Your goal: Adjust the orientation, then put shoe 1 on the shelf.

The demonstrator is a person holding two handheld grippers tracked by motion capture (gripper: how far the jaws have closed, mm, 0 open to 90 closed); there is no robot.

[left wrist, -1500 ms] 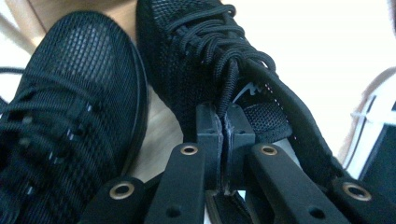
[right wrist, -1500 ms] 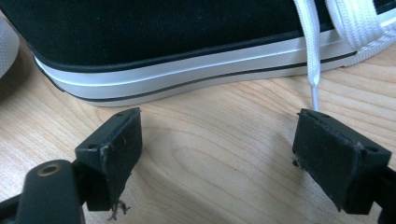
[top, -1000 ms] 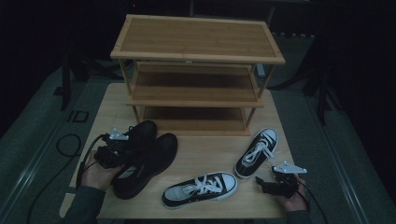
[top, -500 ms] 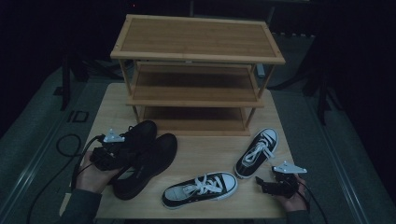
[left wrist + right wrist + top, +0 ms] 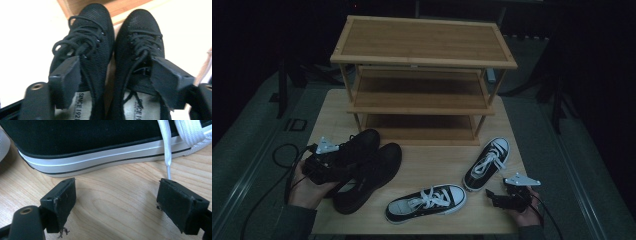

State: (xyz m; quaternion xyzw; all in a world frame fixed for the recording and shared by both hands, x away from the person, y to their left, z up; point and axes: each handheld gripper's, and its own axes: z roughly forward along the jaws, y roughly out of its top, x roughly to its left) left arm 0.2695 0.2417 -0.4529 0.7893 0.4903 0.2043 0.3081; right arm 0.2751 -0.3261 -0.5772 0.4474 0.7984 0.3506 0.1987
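Two black mesh lace-up shoes [image 5: 367, 167] lie side by side on the left of the wooden table, toes toward the rack. My left gripper [image 5: 341, 168] hovers open over their heels. In the left gripper view its gap [image 5: 117, 82] spans the shoes' inner walls, one jaw above the left shoe [image 5: 85, 50], the other above the right shoe [image 5: 140, 50]. Two black-and-white sneakers lie on the right: one [image 5: 427, 202] near the front edge, one [image 5: 487, 157] angled toward the rack. My right gripper [image 5: 491, 196] rests open on the table [image 5: 110, 205], just short of a sneaker's white sole [image 5: 100, 157].
A three-tier bamboo shoe rack [image 5: 422, 75] stands across the back of the table [image 5: 432, 155]. A white lace end [image 5: 168, 167] trails onto the wood near my right jaw. A black cable [image 5: 282, 155] loops off the table's left side.
My left gripper has shifted slightly to the left and nearer over the black shoes. The right gripper and the sneakers have not moved.
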